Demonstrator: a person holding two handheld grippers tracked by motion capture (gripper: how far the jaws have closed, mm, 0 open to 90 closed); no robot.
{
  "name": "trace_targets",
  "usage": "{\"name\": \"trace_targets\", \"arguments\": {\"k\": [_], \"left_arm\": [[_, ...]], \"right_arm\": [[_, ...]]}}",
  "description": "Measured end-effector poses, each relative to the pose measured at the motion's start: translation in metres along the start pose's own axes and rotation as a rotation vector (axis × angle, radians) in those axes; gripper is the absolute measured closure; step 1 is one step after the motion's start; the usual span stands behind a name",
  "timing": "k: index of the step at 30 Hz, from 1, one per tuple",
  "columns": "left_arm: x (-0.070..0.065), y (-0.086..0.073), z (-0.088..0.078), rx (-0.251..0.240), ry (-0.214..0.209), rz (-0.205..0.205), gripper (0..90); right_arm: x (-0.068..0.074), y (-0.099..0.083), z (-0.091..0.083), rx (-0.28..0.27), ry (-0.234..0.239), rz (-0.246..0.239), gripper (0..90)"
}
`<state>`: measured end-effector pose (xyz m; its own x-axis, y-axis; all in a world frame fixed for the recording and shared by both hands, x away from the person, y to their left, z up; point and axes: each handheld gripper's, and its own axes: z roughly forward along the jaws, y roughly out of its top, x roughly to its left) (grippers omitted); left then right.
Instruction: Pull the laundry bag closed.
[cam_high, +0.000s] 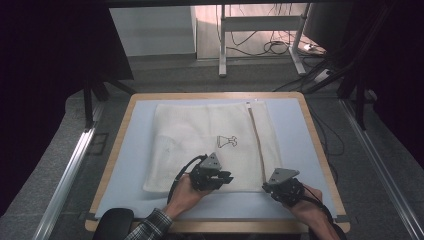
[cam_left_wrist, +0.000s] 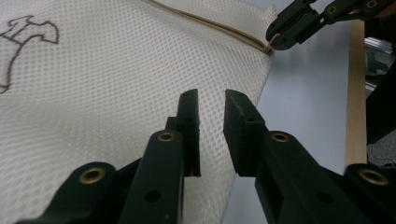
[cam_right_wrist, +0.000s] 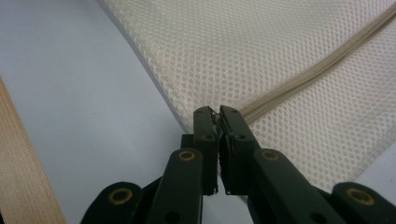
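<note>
Between the right gripper's (cam_right_wrist: 217, 111) shut jaws, the zip pull (cam_right_wrist: 216, 117) of the mesh bag (cam_right_wrist: 261, 51) is barely visible

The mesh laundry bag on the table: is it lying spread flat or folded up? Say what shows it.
Spread flat. The mesh laundry bag lies as one smooth sheet on the table, its zipper running straight along one side.

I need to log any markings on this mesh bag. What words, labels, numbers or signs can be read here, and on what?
No readable words or numbers.
Mesh bag: a dark outline drawing, a sign without letters.
Small white tab at the zipper's far end: too small to read.
</note>
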<state>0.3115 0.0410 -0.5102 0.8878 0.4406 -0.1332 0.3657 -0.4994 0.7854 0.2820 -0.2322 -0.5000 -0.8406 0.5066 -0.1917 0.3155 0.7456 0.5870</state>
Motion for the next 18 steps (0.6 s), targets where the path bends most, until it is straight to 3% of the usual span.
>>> {"name": "trace_targets", "arguments": {"k": [9, 18], "left_arm": [[0.000, 0.011, 0.019, 0.016, -0.024, 0.031, 89.4], [-0.009, 0.022, 0.043, 0.035, -0.056, 0.058, 89.7]], "right_arm": [[0.000, 0.000, 0.000, -0.001, 0.003, 0.009, 85.5], [0.000, -0.001, 0.000, -0.001, -0.003, 0.006, 85.0]]}}
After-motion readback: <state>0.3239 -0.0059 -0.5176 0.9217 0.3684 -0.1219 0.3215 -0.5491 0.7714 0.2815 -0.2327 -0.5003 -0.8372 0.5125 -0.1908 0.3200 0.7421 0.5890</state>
